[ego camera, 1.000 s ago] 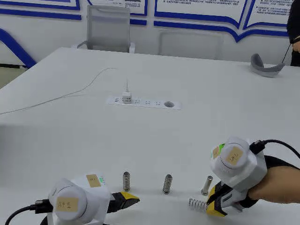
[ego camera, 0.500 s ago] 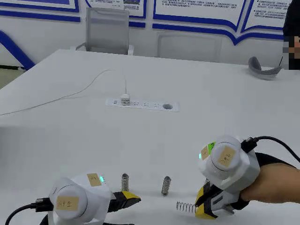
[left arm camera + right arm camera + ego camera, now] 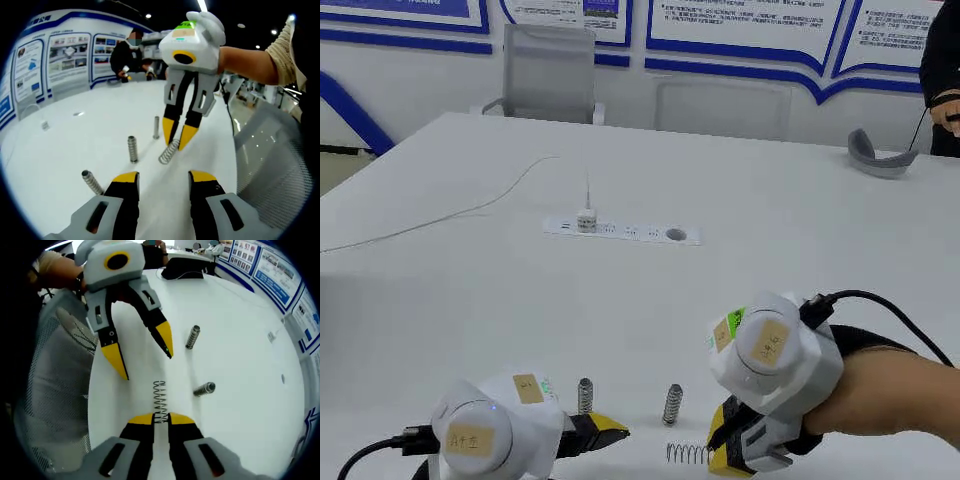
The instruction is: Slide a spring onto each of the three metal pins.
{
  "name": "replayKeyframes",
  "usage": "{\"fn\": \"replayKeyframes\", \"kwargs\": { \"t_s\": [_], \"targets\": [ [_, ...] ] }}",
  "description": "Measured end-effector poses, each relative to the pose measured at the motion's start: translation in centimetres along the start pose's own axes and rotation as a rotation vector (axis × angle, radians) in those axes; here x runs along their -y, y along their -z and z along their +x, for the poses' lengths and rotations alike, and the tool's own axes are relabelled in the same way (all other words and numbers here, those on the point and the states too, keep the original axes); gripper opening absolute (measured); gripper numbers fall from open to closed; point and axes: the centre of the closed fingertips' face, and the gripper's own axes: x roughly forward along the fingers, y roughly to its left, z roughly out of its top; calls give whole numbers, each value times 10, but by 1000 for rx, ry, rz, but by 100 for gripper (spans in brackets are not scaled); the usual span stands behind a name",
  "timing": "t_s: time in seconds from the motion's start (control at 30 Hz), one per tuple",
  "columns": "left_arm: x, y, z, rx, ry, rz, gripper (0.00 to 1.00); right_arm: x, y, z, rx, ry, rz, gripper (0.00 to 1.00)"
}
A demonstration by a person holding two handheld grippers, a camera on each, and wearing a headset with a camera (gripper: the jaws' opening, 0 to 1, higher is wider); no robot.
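Note:
My right gripper (image 3: 720, 458) (image 3: 161, 418) is shut on one end of a loose spring (image 3: 687, 453) (image 3: 160, 399), which lies level just above the white table near its front edge. Two upright metal pins wear springs: one (image 3: 585, 394) (image 3: 92, 181) on the left, one (image 3: 672, 403) (image 3: 132, 148) in the middle. A bare pin (image 3: 156, 127) stands beyond the held spring (image 3: 170, 151) in the left gripper view. My left gripper (image 3: 610, 433) (image 3: 164, 177) is open with nothing in it, pointing at the right gripper (image 3: 181, 135) from the left.
A power strip (image 3: 630, 231) with a white plug (image 3: 586, 218) and a cable (image 3: 470, 207) sits mid-table. A grey chair (image 3: 550, 60) stands behind the table, a grey curved band (image 3: 875, 155) lies far right, and a person (image 3: 945, 60) stands there.
My right gripper has carried the spring leftward along the front edge, away from the bare pin, which its housing now covers in the head view. The left gripper has stayed put.

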Motion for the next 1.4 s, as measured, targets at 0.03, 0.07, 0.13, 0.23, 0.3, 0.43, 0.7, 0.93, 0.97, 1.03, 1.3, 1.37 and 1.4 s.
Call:
{"fn": "replayKeyframes", "kwargs": {
  "t_s": [0.03,0.07,0.13,0.23,0.3,0.43,0.7,0.93,0.97,1.03,1.3,1.37,1.4],
  "targets": [
    [1,0,0,1,2,2,39,-1,-2,0,1,-1,-4,12],
    [1,-1,0,2,3,4,38,-1,-4,1,2,-4,-11,12],
    [1,-2,1,4,3,7,36,-3,-8,1,5,-7,-21,12],
    [2,-4,1,8,5,13,35,-6,-14,2,8,-13,-41,12],
    [2,-4,1,9,7,17,34,-7,-17,3,9,-15,-54,12],
    [3,-4,1,9,11,25,31,-8,-21,3,10,-18,-69,12],
    [6,-5,2,13,24,49,23,-11,-24,3,8,-26,-94,12],
    [6,-4,3,9,26,75,17,-13,-27,3,8,-30,-111,12],
    [7,-4,3,8,26,80,16,-13,-27,3,10,-31,-114,12],
    [6,-3,3,6,24,90,13,-14,-28,2,10,-32,-117,12],
    [6,-4,3,8,22,109,13,-12,-32,-6,18,-21,-127,12],
    [5,-4,3,9,21,111,12,-12,-34,-8,19,-18,-131,12],
    [5,-4,3,8,19,114,12,-12,-35,-10,20,-17,-134,12]
  ]
}}
